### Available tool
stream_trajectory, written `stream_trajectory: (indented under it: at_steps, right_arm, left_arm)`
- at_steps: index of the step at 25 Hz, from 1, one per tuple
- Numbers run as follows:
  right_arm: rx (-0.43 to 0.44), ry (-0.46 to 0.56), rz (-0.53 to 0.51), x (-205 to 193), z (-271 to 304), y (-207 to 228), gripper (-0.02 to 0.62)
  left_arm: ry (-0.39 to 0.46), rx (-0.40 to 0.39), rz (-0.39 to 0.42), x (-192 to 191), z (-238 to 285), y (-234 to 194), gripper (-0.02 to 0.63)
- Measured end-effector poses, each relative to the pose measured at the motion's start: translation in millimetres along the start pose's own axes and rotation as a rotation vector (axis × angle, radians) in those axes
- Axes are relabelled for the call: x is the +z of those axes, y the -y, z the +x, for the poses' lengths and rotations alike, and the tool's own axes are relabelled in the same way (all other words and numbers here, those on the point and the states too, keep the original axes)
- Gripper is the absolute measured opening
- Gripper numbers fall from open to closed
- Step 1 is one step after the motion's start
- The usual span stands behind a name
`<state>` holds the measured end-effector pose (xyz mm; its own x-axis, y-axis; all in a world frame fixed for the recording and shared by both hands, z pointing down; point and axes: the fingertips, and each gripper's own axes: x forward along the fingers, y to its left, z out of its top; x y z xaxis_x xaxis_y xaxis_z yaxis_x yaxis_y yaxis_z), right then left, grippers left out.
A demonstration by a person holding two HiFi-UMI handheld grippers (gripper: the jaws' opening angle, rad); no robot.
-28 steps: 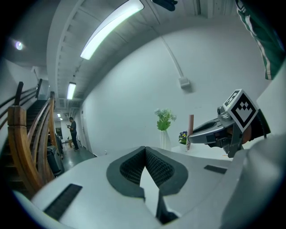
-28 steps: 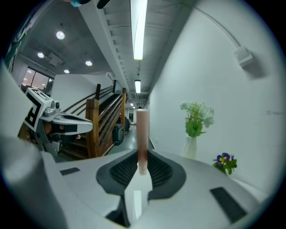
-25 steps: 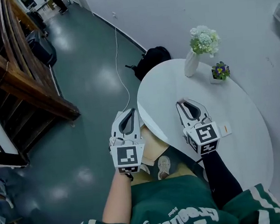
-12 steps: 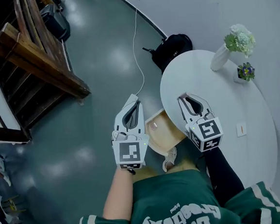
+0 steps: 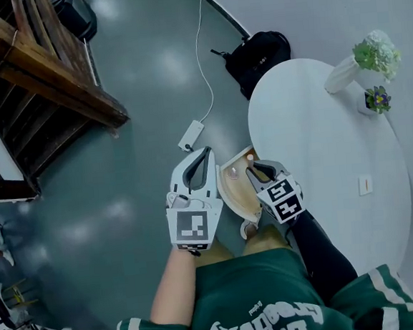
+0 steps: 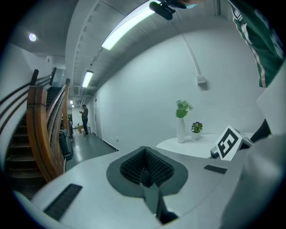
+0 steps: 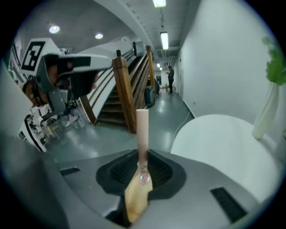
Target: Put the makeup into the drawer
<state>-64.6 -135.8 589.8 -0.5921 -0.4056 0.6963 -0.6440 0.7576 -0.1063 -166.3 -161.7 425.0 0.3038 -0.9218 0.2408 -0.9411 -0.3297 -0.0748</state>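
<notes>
Between the ridged dark pads of the right hand-held gripper (image 7: 142,169) stands the makeup (image 7: 142,129), a slim, smooth, pale-pink cylinder. It is pinched at its lower end, where a small glittery spot shows, and rises straight out past the jaws. The right gripper view gives this shape and grip clearly. The head view shows only the tube's pale tip, but it places the tube over the open drawer (image 5: 236,194), a shallow light-wood tray jutting from under the edge of the round, matte white counter (image 5: 328,157). That gripper tilts down toward the drawer on a dark-sleeved forearm (image 5: 318,251). The left hand-held gripper (image 6: 145,172) has its jaws pressed together with nothing in them. It points nearly level beside the drawer, above the glossy grey-green floor (image 5: 121,175), on a bare forearm (image 5: 173,289).
</notes>
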Motion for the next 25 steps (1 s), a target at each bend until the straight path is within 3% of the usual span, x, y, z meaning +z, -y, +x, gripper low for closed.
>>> stream_trajectory:
  at_steps: [5,14,20,25]
  right_arm:
    - [0.108,-0.21,-0.002,-60,47,-32,0.072]
    - [0.119,-0.502,0.038,-174,114,-39,0.072]
    - [0.109,-0.632,0.049,-216,127,-32,0.072]
    - [0.14,-0.677,0.016,-226,139,-37,0.074]
  left_arm:
    - [-0.03,-0.016,-0.027,-20,-7,-10,0.0]
    - [-0.073,-0.041,-0.062,-52,-11,-18,0.0]
    - [-0.112,-0.04,-0.074,-71,-19,-23,-0.002]
    - [-0.128,-0.03,-0.082,-81,-23,-30,0.0]
